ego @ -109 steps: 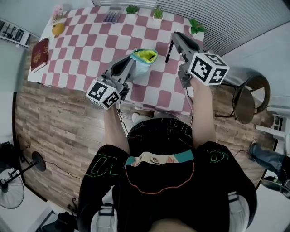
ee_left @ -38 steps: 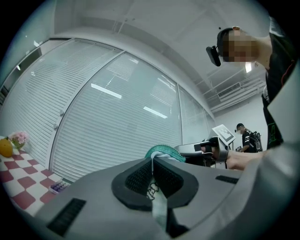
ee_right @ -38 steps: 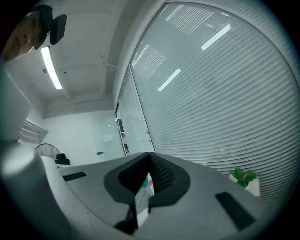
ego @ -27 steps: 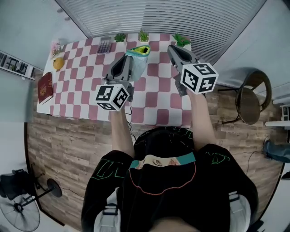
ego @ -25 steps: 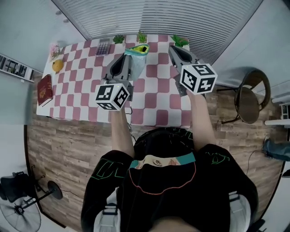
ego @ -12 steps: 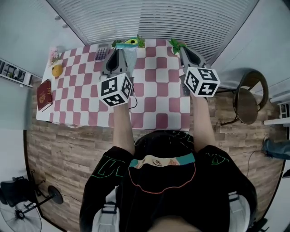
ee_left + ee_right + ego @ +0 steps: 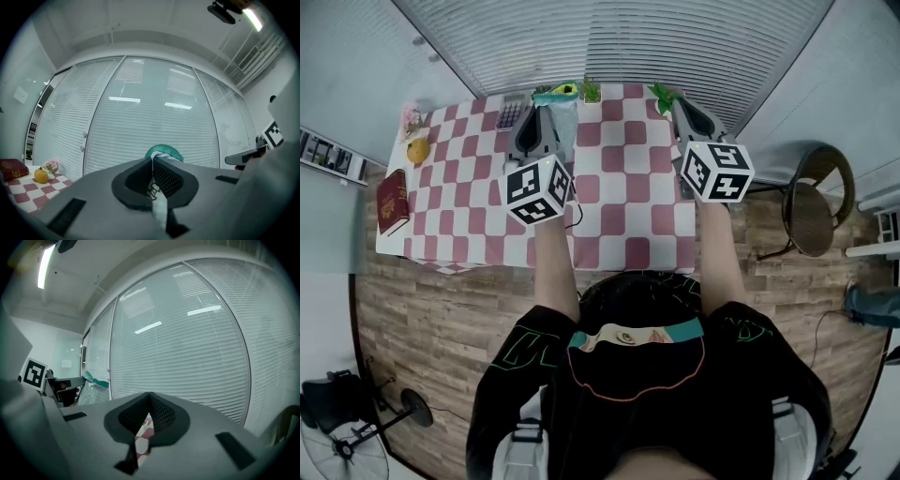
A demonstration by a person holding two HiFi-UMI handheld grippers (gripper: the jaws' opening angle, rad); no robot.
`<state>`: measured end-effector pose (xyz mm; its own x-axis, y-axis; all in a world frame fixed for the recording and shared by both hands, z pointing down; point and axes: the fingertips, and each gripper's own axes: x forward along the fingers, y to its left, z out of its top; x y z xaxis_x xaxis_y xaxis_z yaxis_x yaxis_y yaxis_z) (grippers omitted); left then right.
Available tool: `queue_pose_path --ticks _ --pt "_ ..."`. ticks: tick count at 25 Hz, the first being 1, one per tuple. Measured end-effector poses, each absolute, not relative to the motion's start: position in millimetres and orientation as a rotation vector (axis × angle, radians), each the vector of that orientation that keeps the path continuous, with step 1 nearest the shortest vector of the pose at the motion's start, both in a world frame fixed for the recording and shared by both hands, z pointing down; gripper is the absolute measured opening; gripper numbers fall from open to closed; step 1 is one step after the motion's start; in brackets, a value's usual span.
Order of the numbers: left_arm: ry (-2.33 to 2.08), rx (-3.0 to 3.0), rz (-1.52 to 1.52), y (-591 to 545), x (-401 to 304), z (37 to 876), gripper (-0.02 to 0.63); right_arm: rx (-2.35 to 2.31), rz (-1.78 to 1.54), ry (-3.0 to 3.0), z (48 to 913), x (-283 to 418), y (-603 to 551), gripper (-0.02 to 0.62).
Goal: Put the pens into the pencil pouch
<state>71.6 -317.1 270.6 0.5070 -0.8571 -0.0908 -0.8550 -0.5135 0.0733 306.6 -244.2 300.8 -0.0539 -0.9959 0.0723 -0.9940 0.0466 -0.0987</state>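
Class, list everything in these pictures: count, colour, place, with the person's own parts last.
table: one, red-and-white checked, by the blinds
pencil pouch: one, pale with teal rim, held over far edge
potted plants: at least two, green, far edge
calculator: one, dark, far left
flowers: one bunch, pink, left corner
fruit: one, orange, left side
book: one, dark red, left edge
chair: one, brown, right of table
left gripper: one, grey, jaws shut on pencil pouch
right gripper: one, grey, jaws shut, empty
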Motion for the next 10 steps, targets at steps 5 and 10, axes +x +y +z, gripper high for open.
queue_pose_path --ticks 5,10 --pt "-1.528 2.710 -0.188 -318.0 70.6 271.9 0.003 -2.163 -0.183 2.262 300.2 306.1 -243.9 0.003" --pt "-1.521 2.709 -0.195 -319.3 67.2 274.0 0.003 -2.175 -0.186 2.265 301.4 303.2 -244.4 0.003"
